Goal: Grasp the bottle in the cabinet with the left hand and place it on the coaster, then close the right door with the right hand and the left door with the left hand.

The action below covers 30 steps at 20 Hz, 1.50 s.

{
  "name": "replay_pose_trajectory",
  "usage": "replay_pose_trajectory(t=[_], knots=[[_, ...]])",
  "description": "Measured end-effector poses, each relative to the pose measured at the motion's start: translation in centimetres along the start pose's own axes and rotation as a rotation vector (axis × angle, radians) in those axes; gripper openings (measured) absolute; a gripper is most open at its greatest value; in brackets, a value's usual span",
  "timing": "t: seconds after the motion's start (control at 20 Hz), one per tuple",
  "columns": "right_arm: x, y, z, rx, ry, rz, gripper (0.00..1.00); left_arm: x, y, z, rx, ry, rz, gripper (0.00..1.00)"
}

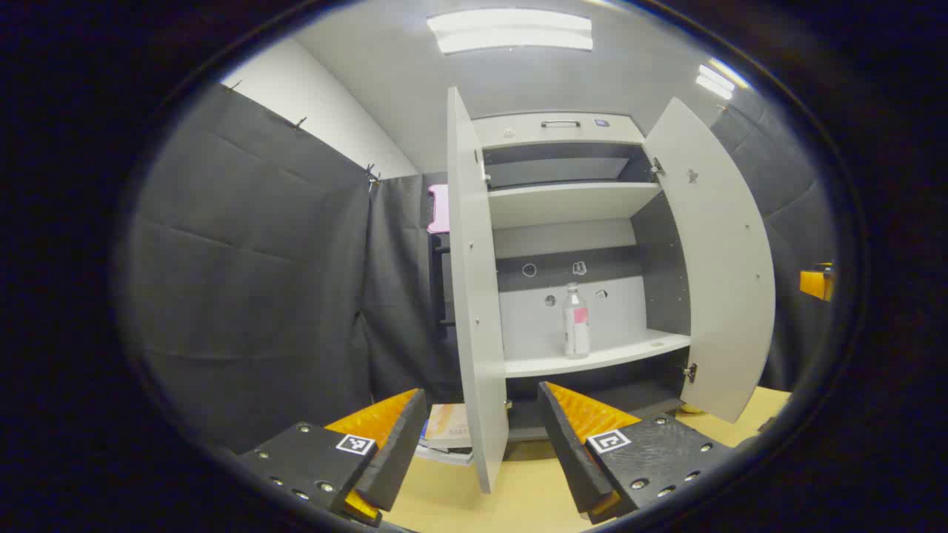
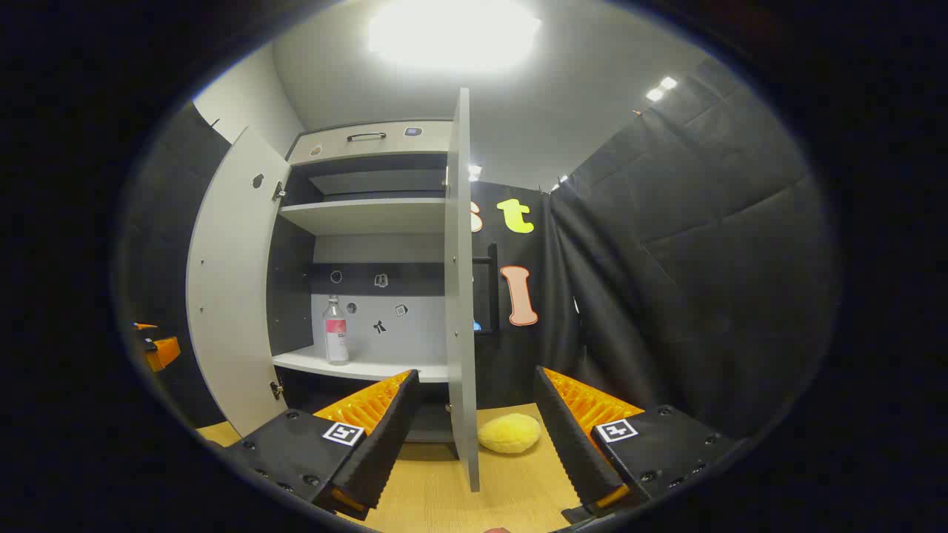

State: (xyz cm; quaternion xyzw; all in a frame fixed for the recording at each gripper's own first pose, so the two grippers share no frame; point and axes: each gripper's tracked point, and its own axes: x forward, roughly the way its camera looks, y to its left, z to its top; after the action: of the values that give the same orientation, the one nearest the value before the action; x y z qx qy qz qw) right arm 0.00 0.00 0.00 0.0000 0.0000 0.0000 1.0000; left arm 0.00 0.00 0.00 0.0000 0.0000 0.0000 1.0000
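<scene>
A grey cabinet (image 1: 563, 133) stands on a wooden table (image 1: 518, 496) with both doors swung wide. In the left gripper view, the left gripper (image 1: 481, 451) hangs low in front of the cabinet with its two fingers spread far apart and nothing between them. The left door (image 1: 474, 296) stands edge-on just above the gap between those fingers, and the right door (image 1: 715, 259) opens out on the far side. The bottle (image 1: 575, 322), clear with a pink and white label, stands upright on the lower shelf (image 1: 600, 354), near the back panel, well apart from the gripper. The upper shelf (image 1: 566, 201) sits above it. Some flat printed items (image 1: 450, 433) lie on the table beside the foot of the left door.

In the right gripper view, the right gripper (image 2: 478, 437) also hovers over the table with its fingers wide apart, holding nothing. The right door (image 2: 461, 296) is seen edge-on above the gap between its fingers. The bottle (image 2: 335, 333) stands upright on the lower shelf (image 2: 363, 365) inside. A soft yellow round thing (image 2: 509, 433) lies on the table (image 2: 444, 488) near the foot of that door, between the fingers. The left gripper (image 2: 159, 348) shows small at the far side, beyond the left door (image 2: 229, 296).
</scene>
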Motion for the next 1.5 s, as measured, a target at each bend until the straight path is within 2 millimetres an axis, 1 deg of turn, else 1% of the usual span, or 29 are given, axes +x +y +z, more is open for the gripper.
replay_pose_trajectory(t=[0.05, 0.1, 0.15, 0.2, 0.45, 0.55, 0.65, 0.7, 0.75, 0.85, 0.95, 1.05, 1.2, 1.25, 1.3, 1.35, 1.4, 1.5], knots=[[-0.1, 0.0, 0.1, -0.005, -0.001, 0.004, 0.97, -0.1, 0.0, 0.2, 0.006, -0.003, 0.001, 0.95], [-0.1, 0.1, 0.1, -0.013, -0.003, 0.006, 0.97, -0.1, 0.0, 0.3, 0.011, -0.006, 0.002, 0.95], [0.0, 0.0, 0.0, -0.021, -0.003, 0.005, 0.97, -0.1, 0.0, 0.4, 0.013, -0.008, 0.004, 0.88], [0.0, 0.0, -0.2, -0.025, 0.005, 0.008, 0.97, -0.2, 0.0, 0.5, 0.011, -0.012, 0.005, 0.95], [0.2, -0.3, -1.1, -0.015, 0.025, 0.004, 0.97, 0.2, -0.3, 0.3, 0.008, -0.011, 0.016, 0.95], [0.4, -0.9, -1.5, -0.020, 0.028, -0.002, 0.97, 0.4, -0.6, 0.1, 0.009, 0.001, 0.019, 0.95], [0.6, -1.1, -2.0, -0.019, 0.035, 0.004, 0.97, 0.9, -1.1, 0.3, 0.014, 0.003, 0.022, 0.95], [0.8, -1.4, -2.2, -0.019, 0.039, 0.007, 0.97, 0.9, -1.4, 0.4, 0.017, -0.001, 0.027, 0.88], [1.0, -1.6, -2.5, -0.022, 0.043, 0.011, 0.97, 1.0, -1.9, 0.6, 0.015, -0.008, 0.028, 0.95], [1.2, -2.4, -3.1, -0.028, 0.048, 0.025, 0.98, 1.1, -3.4, 1.2, -0.006, -0.020, 0.022, 0.95], [1.3, -3.2, -3.9, -0.029, 0.058, 0.043, 0.98, 1.7, -5.2, 1.4, -0.030, -0.021, 0.008, 0.95], [1.2, -3.7, -4.8, -0.021, 0.070, 0.071, 0.98, 2.9, -6.9, 2.2, -0.036, -0.042, -0.001, 0.95], [1.0, -4.4, -5.9, -0.006, 0.090, 0.100, 0.98, 5.8, -9.9, 3.8, -0.008, -0.089, -0.024, 0.95], [0.9, -4.8, -6.3, -0.002, 0.103, 0.098, 0.97, 7.1, -11.0, 4.3, 0.000, -0.097, -0.038, 0.95], [0.7, -5.2, -6.2, 0.008, 0.102, 0.092, 0.98, 8.3, -11.9, 4.6, 0.002, -0.101, -0.054, 0.81], [0.6, -5.6, -5.9, 0.021, 0.093, 0.085, 0.98, 9.6, -12.7, 4.9, -0.002, -0.104, -0.064, 0.81], [0.6, -6.0, -5.9, 0.031, 0.089, 0.072, 0.98, 11.2, -13.5, 5.1, -0.015, -0.108, -0.077, 0.88], [0.7, -7.0, -6.5, 0.037, 0.105, 0.037, 0.97, 14.0, -15.3, 5.5, -0.038, -0.111, -0.112, 0.88]])
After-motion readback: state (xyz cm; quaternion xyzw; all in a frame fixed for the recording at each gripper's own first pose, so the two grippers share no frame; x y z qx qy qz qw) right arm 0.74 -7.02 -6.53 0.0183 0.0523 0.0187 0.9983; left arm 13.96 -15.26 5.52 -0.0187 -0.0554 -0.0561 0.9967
